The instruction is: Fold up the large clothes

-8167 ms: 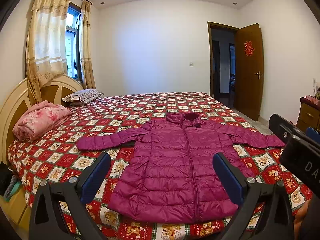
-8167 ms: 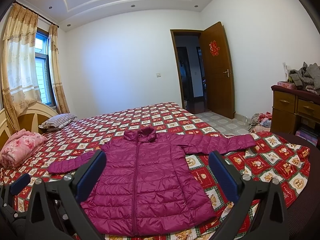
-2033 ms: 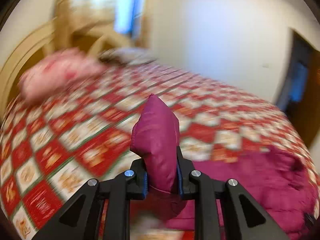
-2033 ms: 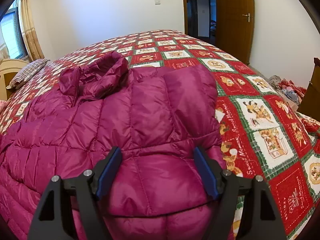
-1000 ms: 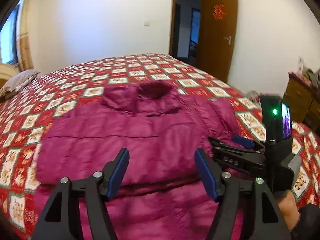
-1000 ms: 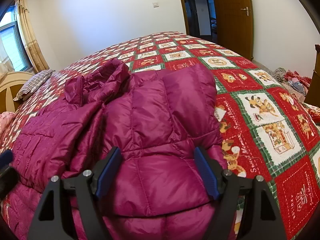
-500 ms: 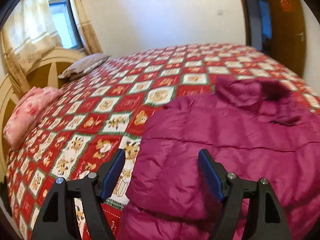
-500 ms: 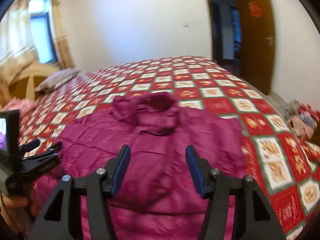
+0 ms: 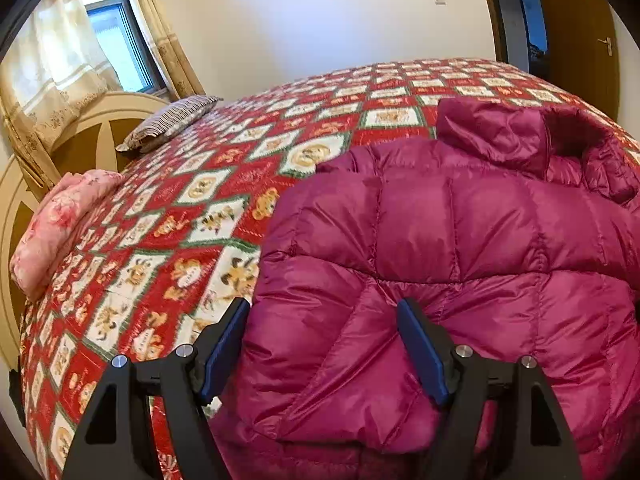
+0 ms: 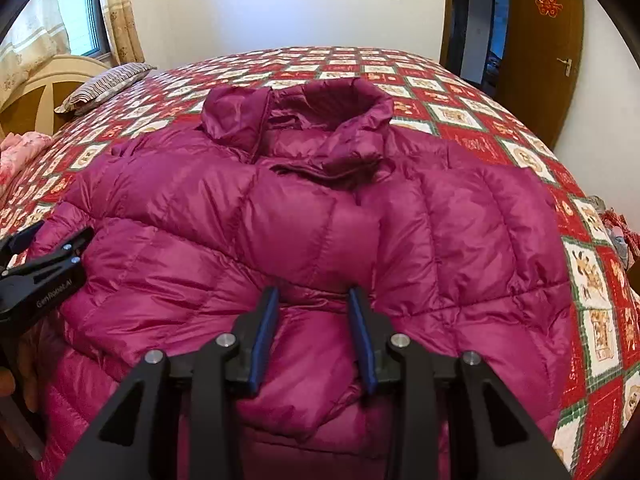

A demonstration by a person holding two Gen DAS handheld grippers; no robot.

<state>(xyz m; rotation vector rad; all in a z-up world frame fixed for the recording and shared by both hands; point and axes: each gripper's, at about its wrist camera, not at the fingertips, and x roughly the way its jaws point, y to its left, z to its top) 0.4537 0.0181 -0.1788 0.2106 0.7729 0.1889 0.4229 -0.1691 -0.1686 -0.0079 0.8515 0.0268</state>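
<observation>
A magenta puffer jacket (image 10: 320, 208) lies on the bed with both sleeves folded in across its front and the collar at the far end. It also shows in the left wrist view (image 9: 460, 232). My left gripper (image 9: 324, 344) is open, its jaws either side of the folded left sleeve near the jacket's left edge. My right gripper (image 10: 314, 332) has its jaws partly closed around a puffed fold of the sleeve at the jacket's middle. The left gripper (image 10: 44, 264) also shows at the left of the right wrist view.
The bed (image 9: 208, 184) has a red, white and green patterned cover. A striped pillow (image 9: 168, 120) and a pink rolled blanket (image 9: 60, 220) lie by the headboard at the left. A brown door (image 10: 536, 48) stands open at the far right.
Both grippers have moved down closer to the jacket. The right gripper's jaws have narrowed around a fold at the jacket's middle. The left gripper now straddles the folded left sleeve.
</observation>
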